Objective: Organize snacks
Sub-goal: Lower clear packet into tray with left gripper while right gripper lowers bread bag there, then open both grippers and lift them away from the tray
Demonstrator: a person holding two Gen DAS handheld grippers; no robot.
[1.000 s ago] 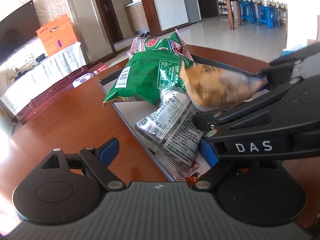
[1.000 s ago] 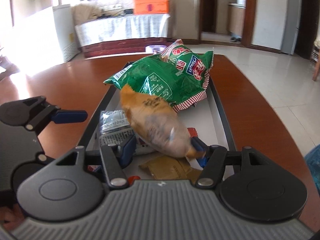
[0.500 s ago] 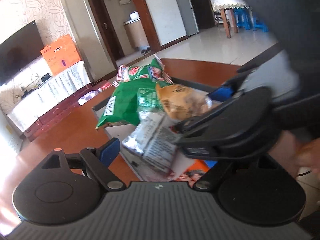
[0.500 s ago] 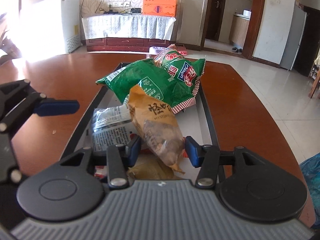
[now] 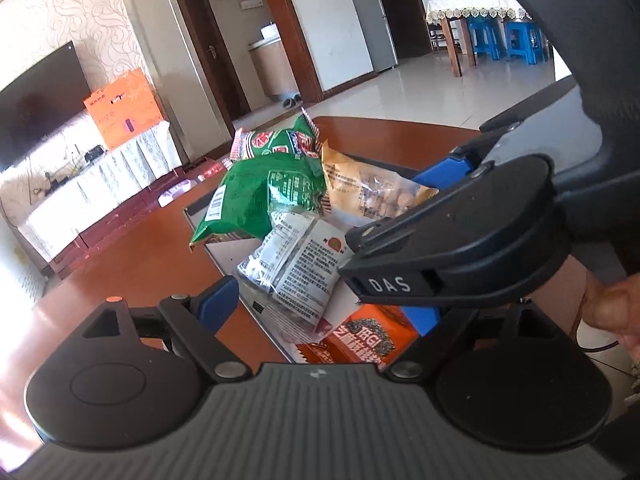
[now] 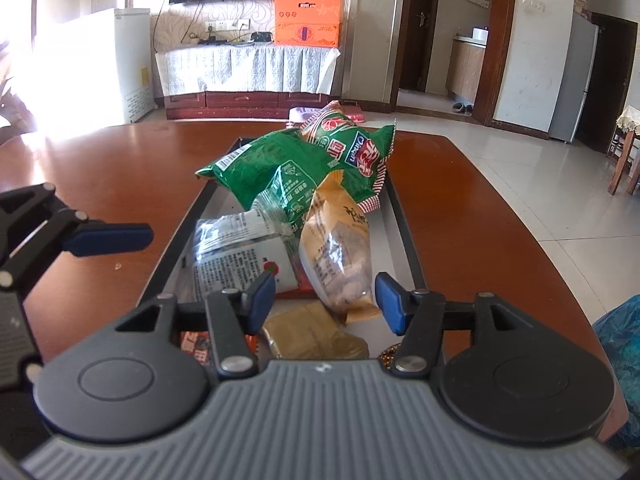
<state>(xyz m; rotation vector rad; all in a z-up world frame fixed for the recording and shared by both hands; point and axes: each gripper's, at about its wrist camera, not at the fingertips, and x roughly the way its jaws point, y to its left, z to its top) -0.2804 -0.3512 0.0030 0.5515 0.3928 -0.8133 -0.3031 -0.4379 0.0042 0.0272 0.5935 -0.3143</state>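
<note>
A dark-rimmed tray (image 6: 404, 232) on the brown table holds a pile of snacks. At its far end lies a big green chip bag (image 6: 304, 172) (image 5: 260, 196). A tan nut packet (image 6: 336, 248) (image 5: 372, 192) leans against it, standing in the tray. My right gripper (image 6: 326, 298) straddles the packet's lower end; its jaws are opening and neither pad touches the packet. A silver-and-white packet (image 6: 240, 252) (image 5: 296, 264) lies to the left. My left gripper (image 5: 320, 310) hangs open over the tray's near end with nothing in it; its right finger is hidden behind the right gripper (image 5: 460, 240).
An orange packet (image 5: 368, 340) and a brown packet (image 6: 316, 332) lie at the tray's near end. A person's hand (image 5: 608, 308) holds the right gripper. A blue bag (image 6: 620, 340) sits off the table's right edge. Bare wood (image 6: 120, 184) flanks the tray.
The tan packet, held up in my right gripper a second ago, now rests in the tray against the green bag, and the jaws have let go. Both grippers drew back.
</note>
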